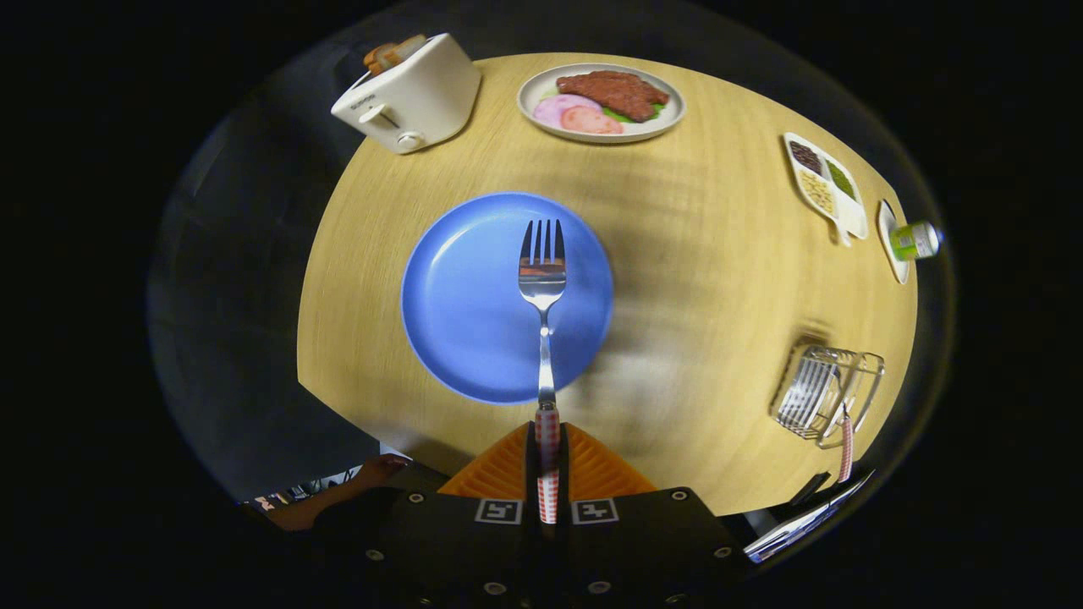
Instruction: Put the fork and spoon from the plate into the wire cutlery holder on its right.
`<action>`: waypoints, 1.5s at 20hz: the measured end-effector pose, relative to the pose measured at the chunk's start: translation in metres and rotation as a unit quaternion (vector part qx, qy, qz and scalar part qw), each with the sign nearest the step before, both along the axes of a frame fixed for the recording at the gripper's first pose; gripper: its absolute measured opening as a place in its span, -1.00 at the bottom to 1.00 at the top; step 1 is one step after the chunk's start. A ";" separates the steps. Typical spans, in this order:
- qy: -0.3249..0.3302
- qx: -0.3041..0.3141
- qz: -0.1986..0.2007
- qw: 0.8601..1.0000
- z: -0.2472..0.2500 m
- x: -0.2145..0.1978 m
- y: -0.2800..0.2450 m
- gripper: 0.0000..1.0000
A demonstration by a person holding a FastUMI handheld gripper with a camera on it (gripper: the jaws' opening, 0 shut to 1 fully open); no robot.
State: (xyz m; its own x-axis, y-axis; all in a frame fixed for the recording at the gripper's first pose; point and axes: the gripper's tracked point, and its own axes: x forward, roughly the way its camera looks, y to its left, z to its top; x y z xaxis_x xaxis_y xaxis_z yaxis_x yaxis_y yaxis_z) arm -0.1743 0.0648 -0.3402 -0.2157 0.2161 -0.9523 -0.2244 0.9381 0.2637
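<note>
A: Item one, the tongs (547, 444). State?

B: One pair, closed tight on the checked handle of one fork (542, 279), both fingers pressing it. The fork points straight ahead from the fingers, prongs furthest out, its metal stem and head showing over the plate.

A: The plate?

B: One blue plate (461, 296), round, just ahead of the fingers on the worktop (702, 279). Whether the fork touches the plate or hangs above it, I cannot tell. Nothing else lies on the blue surface.

A: The holder?

B: One wire cutlery holder (825, 389), to the right of the plate and well apart from it, near the worktop's right edge. One checked handle (846, 448) sticks out of it toward the near side. The head of that piece is hidden among the wires, so I cannot say whether it is the spoon.

A: Further out?

B: One white toaster (410, 93) beyond the plate to the left, with bread in its slot. One pale plate of food (601, 103) beyond the blue plate, at the far edge: one dark slab of meat, two pink slices, a bit of green under them. One white divided dish (825, 182) at the far right with three compartments, each holding a different filling. Beside that, one small green container (914, 241) resting on one small white dish (890, 245).

A: Worktop count?

B: One, light wood grain.
</note>
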 end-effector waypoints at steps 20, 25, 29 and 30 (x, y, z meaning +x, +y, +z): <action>0.137 -0.089 -0.041 0.986 0.009 -0.038 -0.226 -0.87; 0.191 -0.091 0.005 0.977 0.002 -0.035 -0.235 -0.86; 0.230 -0.091 0.035 0.968 -0.005 -0.027 -0.236 -0.87; 0.239 -0.091 0.041 0.966 -0.006 -0.025 -0.235 -0.87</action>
